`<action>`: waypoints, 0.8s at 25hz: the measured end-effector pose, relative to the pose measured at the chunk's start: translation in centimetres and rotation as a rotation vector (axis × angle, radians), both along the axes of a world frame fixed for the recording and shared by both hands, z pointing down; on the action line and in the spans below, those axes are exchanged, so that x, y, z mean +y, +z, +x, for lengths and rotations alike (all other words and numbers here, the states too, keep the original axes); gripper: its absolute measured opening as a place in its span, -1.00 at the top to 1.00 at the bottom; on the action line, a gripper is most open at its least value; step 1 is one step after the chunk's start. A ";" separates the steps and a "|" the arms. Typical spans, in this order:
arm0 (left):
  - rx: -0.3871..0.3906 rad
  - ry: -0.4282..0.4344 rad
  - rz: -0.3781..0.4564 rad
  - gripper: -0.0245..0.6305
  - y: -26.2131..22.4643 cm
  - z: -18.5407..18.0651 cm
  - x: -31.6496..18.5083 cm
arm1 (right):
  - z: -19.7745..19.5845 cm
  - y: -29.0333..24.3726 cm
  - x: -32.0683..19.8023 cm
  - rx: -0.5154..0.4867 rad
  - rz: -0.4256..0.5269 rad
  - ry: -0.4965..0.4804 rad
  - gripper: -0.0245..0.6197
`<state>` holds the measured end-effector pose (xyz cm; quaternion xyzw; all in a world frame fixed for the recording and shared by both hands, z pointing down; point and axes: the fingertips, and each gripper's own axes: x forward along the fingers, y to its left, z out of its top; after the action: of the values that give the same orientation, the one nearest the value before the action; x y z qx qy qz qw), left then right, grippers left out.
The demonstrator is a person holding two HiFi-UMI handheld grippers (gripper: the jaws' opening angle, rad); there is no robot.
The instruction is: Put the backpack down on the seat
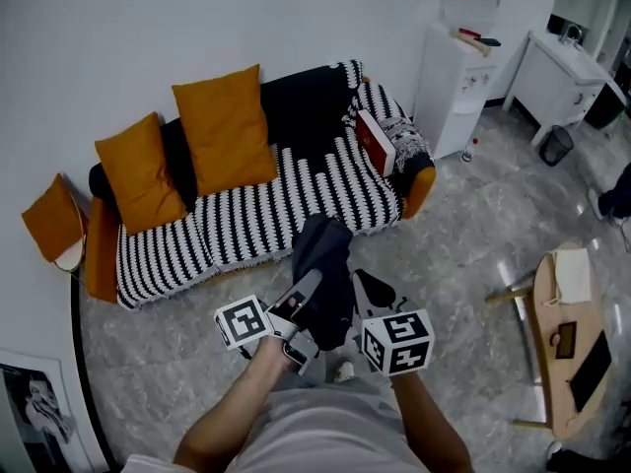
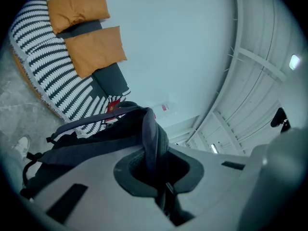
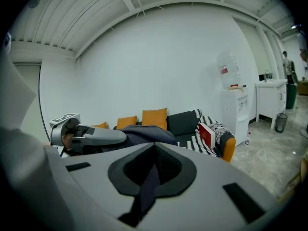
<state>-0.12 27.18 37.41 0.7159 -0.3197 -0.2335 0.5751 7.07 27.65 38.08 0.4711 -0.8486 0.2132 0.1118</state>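
A dark backpack hangs above the grey floor just in front of the sofa, held between both grippers. My left gripper is shut on one of its straps, which runs through the jaws in the left gripper view. On the other side, my right gripper is shut on a dark strap. The sofa seat, covered with a black-and-white striped throw, lies directly beyond the backpack. In the right gripper view the backpack and the left gripper show ahead of the sofa.
Two orange pillows lean on the sofa back and a red book sits at its right end. An orange cushion rests at the left. A water dispenser, white cabinet, bin and wooden table stand to the right.
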 end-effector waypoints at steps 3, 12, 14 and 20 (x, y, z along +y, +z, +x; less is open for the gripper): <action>0.016 0.011 -0.004 0.87 0.4 -0.4 -2.3 | -0.5 0.4 -2.2 0.008 -0.009 0.009 0.92; 0.049 0.069 -0.037 0.87 1.5 -3.0 -10.6 | -3.1 1.4 -9.8 0.039 -0.045 0.059 0.92; 0.054 0.083 -0.041 0.87 1.6 -3.8 -12.4 | -3.9 1.6 -11.4 0.045 -0.053 0.070 0.92; 0.071 0.107 -0.045 0.87 1.7 -6.4 -17.7 | -6.5 1.8 -16.2 0.065 -0.073 0.090 0.92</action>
<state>-6.49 9.50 39.09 0.7103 -0.2655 -0.2203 0.6136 0.54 11.44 39.92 0.5113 -0.8140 0.2332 0.1467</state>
